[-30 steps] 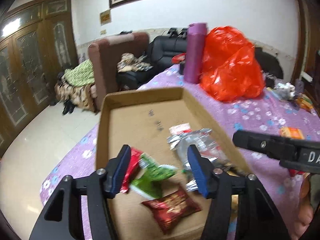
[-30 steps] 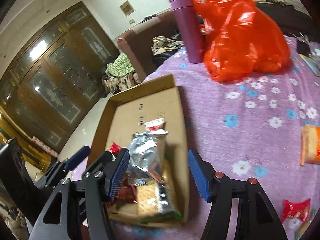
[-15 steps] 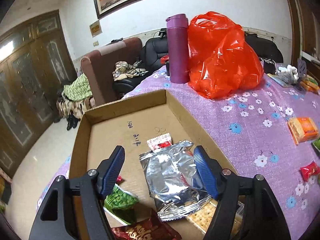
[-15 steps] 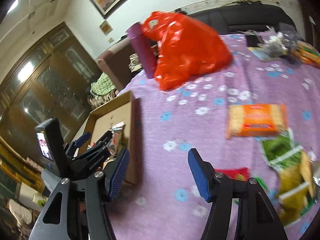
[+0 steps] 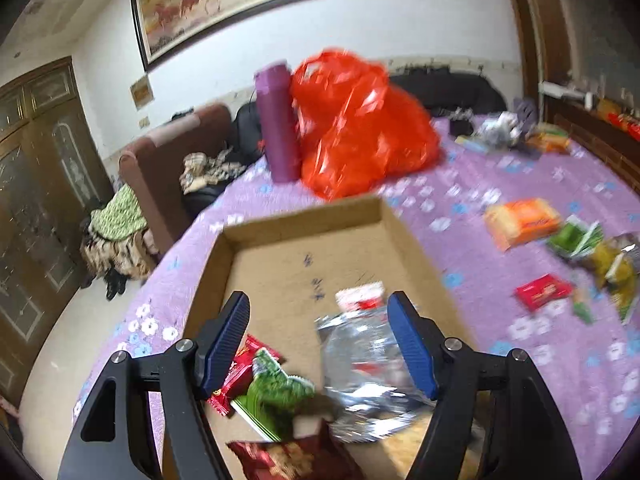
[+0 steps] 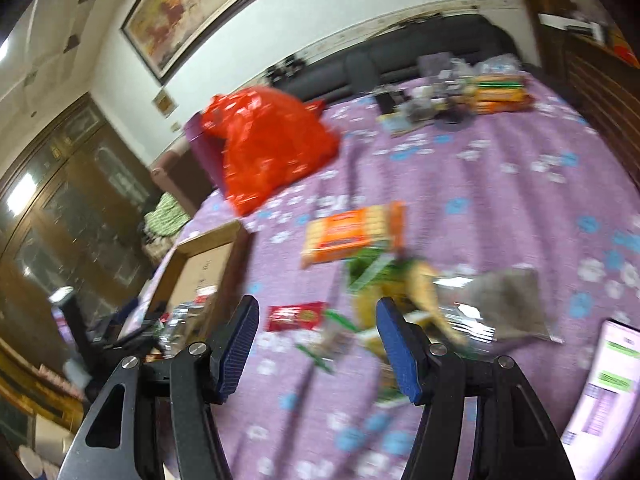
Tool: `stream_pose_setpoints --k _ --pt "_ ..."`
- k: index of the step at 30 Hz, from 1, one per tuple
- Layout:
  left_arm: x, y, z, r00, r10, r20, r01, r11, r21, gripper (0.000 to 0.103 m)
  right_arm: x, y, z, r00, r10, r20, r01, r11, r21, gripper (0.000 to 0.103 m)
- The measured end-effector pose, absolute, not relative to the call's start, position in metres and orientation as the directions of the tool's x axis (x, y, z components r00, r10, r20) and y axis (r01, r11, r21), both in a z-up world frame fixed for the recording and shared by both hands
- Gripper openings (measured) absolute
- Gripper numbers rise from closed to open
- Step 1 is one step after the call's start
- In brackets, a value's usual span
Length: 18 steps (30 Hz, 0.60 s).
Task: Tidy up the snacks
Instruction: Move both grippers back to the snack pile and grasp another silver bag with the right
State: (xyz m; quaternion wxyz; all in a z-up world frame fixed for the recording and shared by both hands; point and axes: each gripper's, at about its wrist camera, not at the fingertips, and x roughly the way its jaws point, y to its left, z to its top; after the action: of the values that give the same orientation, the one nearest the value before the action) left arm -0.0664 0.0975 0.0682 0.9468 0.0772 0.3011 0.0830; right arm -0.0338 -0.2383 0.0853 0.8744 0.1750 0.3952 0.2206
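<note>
A shallow cardboard box (image 5: 416, 240) lies on the purple flowered tablecloth (image 5: 472, 248). It holds a silver foil bag (image 5: 360, 356), a green packet (image 5: 276, 392), red packets (image 5: 240, 368) and a dark red packet (image 5: 280, 460). My left gripper (image 5: 320, 340) is open and empty above the box. My right gripper (image 6: 316, 344) is open and empty above loose snacks: an orange cracker pack (image 6: 352, 232), a red packet (image 6: 296, 316), green and yellow packets (image 6: 384, 280) and a grey foil bag (image 6: 508, 304). The box also shows in the right wrist view (image 6: 224, 256).
A red plastic bag (image 5: 360, 136) and a purple bottle (image 5: 278, 120) stand behind the box. More packets and clutter lie at the table's far end (image 6: 480, 92). A pink-lit phone screen (image 6: 604, 384) lies at the right. An armchair (image 5: 168, 164) stands left of the table.
My right gripper has swung right, from the box to over the loose snacks. My left gripper has pulled back and tilted up over the box. Both stay open.
</note>
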Motion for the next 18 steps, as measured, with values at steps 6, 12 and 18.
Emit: stream_pose_setpoints --k 6,12,18 --pt "-0.08 0.058 0.097 0.816 0.017 -0.578 0.046 0.995 0.094 0.08 -0.041 -0.279 0.068 0.605 0.494 -0.625 -0.154 0.842 0.516 0.065" --pt "-0.079 0.008 0.086 0.746 -0.167 -0.644 0.21 0.978 -0.009 0.08 -0.037 -0.297 0.053 0.602 0.457 -0.655 -0.107 0.859 0.501 0.05" --pt "-0.074 -0.033 0.072 0.701 -0.218 -0.679 0.269 0.963 -0.03 0.08 -0.023 -0.324 0.048 0.629 0.366 -0.686 0.024 0.872 0.488 0.05"
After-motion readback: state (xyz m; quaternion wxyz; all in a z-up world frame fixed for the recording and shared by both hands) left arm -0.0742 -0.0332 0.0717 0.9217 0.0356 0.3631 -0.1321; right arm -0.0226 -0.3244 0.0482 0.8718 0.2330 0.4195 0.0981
